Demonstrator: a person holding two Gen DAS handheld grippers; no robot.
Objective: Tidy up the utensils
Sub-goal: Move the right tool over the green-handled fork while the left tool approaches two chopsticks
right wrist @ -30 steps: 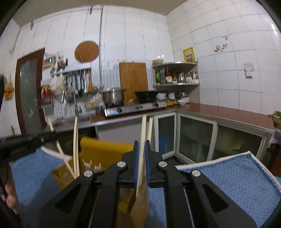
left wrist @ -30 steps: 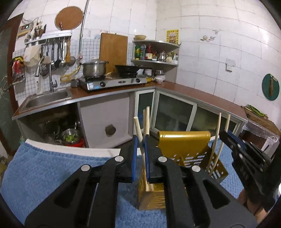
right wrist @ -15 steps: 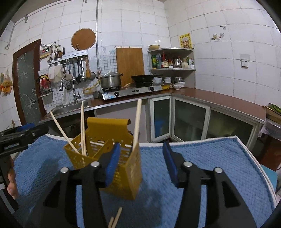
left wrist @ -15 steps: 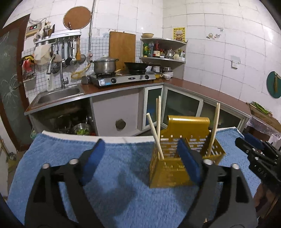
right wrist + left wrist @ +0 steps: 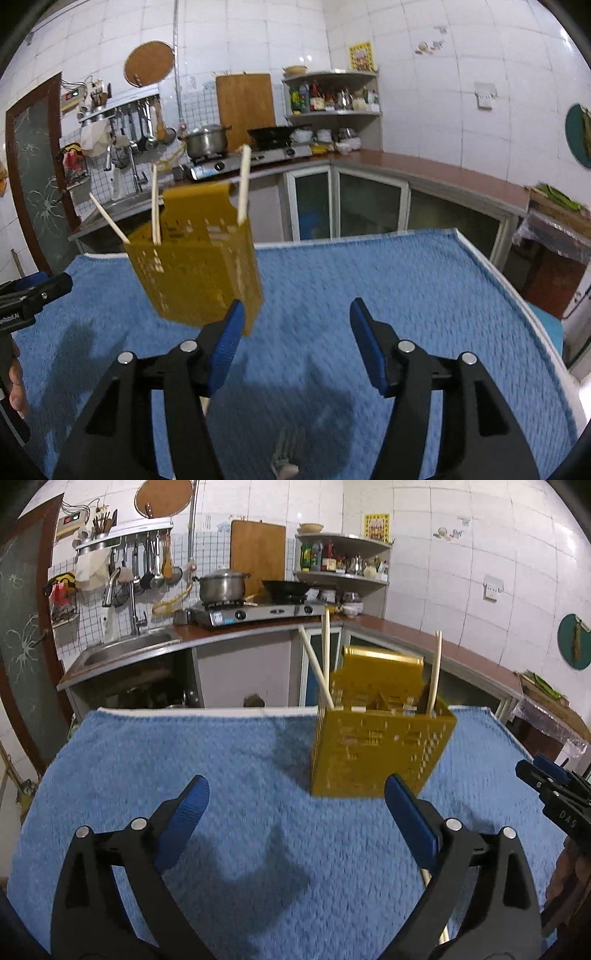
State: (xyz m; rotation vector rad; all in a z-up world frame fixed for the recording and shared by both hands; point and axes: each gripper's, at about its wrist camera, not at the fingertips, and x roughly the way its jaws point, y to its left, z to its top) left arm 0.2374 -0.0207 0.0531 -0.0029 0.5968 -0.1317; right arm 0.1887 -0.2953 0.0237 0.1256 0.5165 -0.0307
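Observation:
A gold perforated utensil holder (image 5: 376,746) stands on the blue towel (image 5: 221,768), with pale chopsticks (image 5: 325,657) upright in it. It also shows in the right wrist view (image 5: 199,273), with chopsticks (image 5: 243,184) sticking out. My left gripper (image 5: 295,823) is open and empty, in front of the holder. My right gripper (image 5: 295,339) is open and empty, to the holder's right. A loose chopstick (image 5: 430,890) lies on the towel behind the left gripper's right finger. A metal utensil end (image 5: 284,458) lies on the towel below the right gripper.
The right gripper (image 5: 554,797) shows at the right edge of the left view, the left gripper (image 5: 26,299) at the left edge of the right view. Behind the towel (image 5: 369,280) are the kitchen counter, sink (image 5: 125,650) and stove (image 5: 255,609).
Both grippers opened, let go of their chopsticks into the holder, and pulled back and up from it. The holder now stands farther ahead in both views.

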